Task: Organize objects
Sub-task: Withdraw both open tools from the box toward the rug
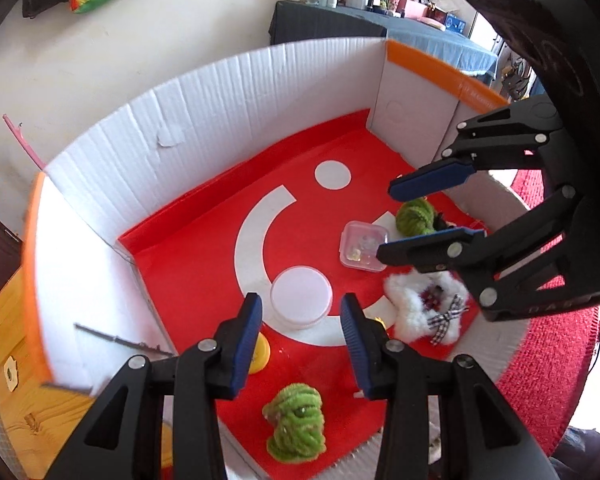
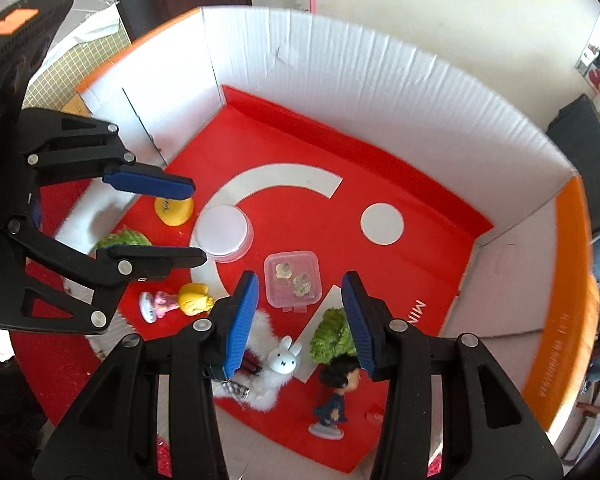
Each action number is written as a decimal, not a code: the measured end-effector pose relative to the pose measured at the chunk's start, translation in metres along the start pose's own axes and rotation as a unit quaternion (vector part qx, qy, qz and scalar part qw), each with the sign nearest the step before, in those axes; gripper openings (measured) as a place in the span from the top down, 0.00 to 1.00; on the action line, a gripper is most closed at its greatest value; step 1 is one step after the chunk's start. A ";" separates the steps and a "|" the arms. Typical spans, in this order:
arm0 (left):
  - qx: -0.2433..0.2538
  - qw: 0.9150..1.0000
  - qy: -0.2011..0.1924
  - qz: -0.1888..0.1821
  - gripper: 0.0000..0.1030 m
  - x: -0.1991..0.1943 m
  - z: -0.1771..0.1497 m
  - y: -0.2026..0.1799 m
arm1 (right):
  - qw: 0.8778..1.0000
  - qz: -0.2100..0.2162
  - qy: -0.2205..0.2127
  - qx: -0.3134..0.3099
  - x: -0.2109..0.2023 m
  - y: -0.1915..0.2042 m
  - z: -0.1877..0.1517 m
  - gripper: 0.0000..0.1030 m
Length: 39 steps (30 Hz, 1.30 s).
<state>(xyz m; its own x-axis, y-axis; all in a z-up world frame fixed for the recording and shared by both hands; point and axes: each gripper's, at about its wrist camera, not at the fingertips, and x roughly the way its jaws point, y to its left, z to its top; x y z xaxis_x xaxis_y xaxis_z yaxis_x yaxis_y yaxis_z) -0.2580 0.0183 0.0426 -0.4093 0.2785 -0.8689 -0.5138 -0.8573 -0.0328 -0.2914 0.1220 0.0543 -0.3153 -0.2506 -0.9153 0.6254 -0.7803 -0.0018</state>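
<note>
Both grippers are hovering over the red-floored box (image 2: 380, 92) — the left gripper (image 1: 300, 340) and right gripper (image 2: 300, 316) with jaws apart, gripping nothing. Below them are lying a round white lid (image 2: 223, 232) and a clear square container (image 2: 293, 278).

Bright, even daylight fills both fisheye views, bleaching the white box walls (image 1: 204, 92) and casting only soft shadows, while straight edges bow, corners go black, and the orange rim (image 2: 568, 300) blurs slightly.
</note>
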 end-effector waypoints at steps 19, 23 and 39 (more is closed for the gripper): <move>-0.036 0.993 -0.107 0.017 0.40 -0.111 -0.038 -0.031 | 0.993 -0.036 -0.108 0.037 -0.095 0.009 -0.041 0.37; -0.046 0.990 -0.132 0.029 0.32 -0.129 -0.049 -0.038 | 0.988 -0.042 -0.137 0.063 -0.113 0.016 -0.058 0.32; -0.086 0.971 -0.215 0.055 0.14 -0.160 -0.104 -0.065 | 0.961 -0.092 -0.233 0.122 -0.136 0.057 -0.124 0.12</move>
<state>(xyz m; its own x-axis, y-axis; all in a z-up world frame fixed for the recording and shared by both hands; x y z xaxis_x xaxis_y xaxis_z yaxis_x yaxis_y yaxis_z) -0.0811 -0.0152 0.1323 -0.7507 0.3039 -0.5866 -0.3307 -0.9415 -0.0646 -0.1243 0.1828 0.1282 -0.7247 -0.2811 -0.6291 0.3615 -0.9324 0.0002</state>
